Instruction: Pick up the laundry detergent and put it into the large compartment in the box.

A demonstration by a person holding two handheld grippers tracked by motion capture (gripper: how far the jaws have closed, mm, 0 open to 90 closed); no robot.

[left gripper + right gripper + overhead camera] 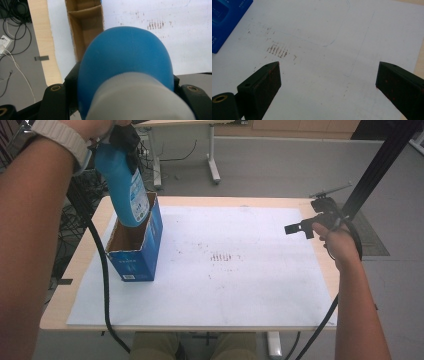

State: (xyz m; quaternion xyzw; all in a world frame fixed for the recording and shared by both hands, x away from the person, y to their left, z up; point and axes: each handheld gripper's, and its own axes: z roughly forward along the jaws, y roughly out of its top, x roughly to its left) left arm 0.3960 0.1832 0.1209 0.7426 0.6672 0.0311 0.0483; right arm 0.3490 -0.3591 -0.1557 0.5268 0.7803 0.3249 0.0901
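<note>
A blue bottle (125,185) hangs upright and a little tilted from my left gripper (122,135), which is shut on its top end. Its lower end sits at the far opening of a blue cardboard box (135,255) whose top is open and brown inside. In the left gripper view the bottle (125,65) bulges between my jaws, with the box (86,30) below and behind it. My right gripper (306,212) hovers over the table's right side, open with nothing between its fingers. The right gripper (328,75) looks down on the stained white sheet, the box's corner (227,20) at upper left.
A white paper sheet (240,285) with brown smudges covers most of the wooden table (75,270). Cables (12,37) lie on the floor to the left. Another table's legs (212,165) stand behind, and a black frame post (380,165) rises at the right.
</note>
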